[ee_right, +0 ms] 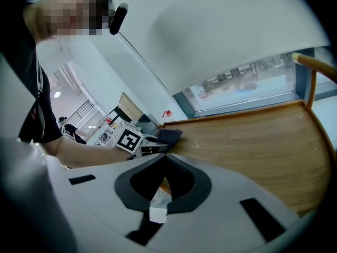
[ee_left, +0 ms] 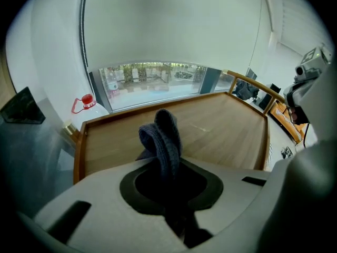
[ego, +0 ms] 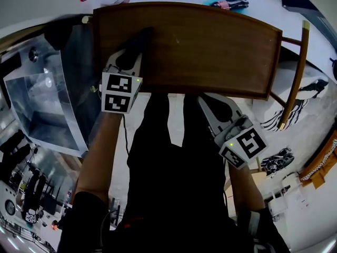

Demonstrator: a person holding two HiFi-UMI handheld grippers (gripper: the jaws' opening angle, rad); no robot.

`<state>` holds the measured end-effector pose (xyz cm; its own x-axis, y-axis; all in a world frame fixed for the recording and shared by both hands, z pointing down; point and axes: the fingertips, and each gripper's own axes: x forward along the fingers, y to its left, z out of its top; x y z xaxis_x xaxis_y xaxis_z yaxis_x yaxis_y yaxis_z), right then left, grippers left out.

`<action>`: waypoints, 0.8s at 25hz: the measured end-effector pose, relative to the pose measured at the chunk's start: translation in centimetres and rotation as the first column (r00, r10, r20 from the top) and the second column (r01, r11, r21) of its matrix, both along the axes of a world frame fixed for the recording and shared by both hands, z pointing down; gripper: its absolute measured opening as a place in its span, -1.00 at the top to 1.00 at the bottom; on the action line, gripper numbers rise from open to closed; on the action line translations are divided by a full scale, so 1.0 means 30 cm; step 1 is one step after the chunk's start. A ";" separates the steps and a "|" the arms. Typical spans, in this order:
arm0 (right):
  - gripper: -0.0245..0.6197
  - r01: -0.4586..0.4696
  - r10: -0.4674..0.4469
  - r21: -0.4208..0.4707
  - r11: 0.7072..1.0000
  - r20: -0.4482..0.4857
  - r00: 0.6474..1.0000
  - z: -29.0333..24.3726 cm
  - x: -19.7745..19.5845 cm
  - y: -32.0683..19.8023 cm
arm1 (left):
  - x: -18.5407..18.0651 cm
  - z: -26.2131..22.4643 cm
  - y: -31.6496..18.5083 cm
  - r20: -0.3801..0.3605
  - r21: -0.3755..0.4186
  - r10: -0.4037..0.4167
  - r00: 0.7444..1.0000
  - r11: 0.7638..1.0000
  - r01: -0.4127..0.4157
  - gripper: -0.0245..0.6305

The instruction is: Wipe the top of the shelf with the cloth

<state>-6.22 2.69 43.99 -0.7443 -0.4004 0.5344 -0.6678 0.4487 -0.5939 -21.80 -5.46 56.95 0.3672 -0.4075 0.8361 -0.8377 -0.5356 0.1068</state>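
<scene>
The shelf top is a brown wooden board with a raised rim. A dark blue knitted cloth sticks up from between the jaws of my left gripper, which is shut on it. In the head view this gripper holds the cloth on the board's left part, near the front rim. My right gripper hangs at the front rim, a little right of middle. Its jaws are shut with nothing between them. From the right gripper view the cloth shows against the wood.
A shiny metal bin stands left of the shelf. A thin wooden rail runs down the shelf's right side. Shoes lie on the white floor at the right. A teal item lies beyond the far rim.
</scene>
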 end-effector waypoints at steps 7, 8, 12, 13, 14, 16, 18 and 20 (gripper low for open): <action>0.91 -0.062 0.062 -0.001 0.998 0.009 0.998 0.003 0.103 0.013 | 0.132 0.013 -0.005 -0.008 -0.006 0.065 0.998 0.998 -0.065 0.75; 0.91 -0.073 0.073 -0.002 0.997 0.011 0.997 0.002 0.121 0.013 | 0.156 0.014 -0.007 -0.008 -0.007 0.074 0.997 0.997 -0.074 0.75; 0.91 -0.110 0.110 0.001 0.994 0.014 0.994 0.005 0.201 0.016 | 0.256 0.018 -0.017 -0.012 -0.009 0.108 0.994 0.994 -0.108 0.75; 0.91 -0.118 0.118 0.000 0.993 0.013 0.993 0.007 0.221 0.018 | 0.281 0.019 -0.021 -0.014 -0.009 0.117 0.993 0.993 -0.117 0.75; 0.91 -0.126 0.126 -0.001 0.992 0.013 0.992 0.009 0.241 0.020 | 0.305 0.020 -0.024 -0.015 -0.009 0.126 0.992 0.992 -0.126 0.75; 0.91 -0.141 0.141 0.001 0.990 0.013 0.990 0.013 0.280 0.022 | 0.353 0.022 -0.031 -0.016 -0.009 0.144 0.989 0.990 -0.144 0.75; 0.91 -0.156 0.156 0.001 0.988 0.013 0.988 0.015 0.318 0.022 | 0.401 0.023 -0.038 -0.018 -0.009 0.161 0.987 0.987 -0.161 0.75; 0.91 -0.171 0.171 0.002 0.985 0.013 0.985 0.016 0.357 0.020 | 0.450 0.023 -0.043 -0.022 -0.010 0.176 0.984 0.984 -0.176 0.75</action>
<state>4.48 3.29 44.46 -0.6718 -0.5237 0.5238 -0.7269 0.3302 -0.6021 -8.29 -6.76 57.64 0.4495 -0.3255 0.8319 -0.7280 -0.6731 0.1301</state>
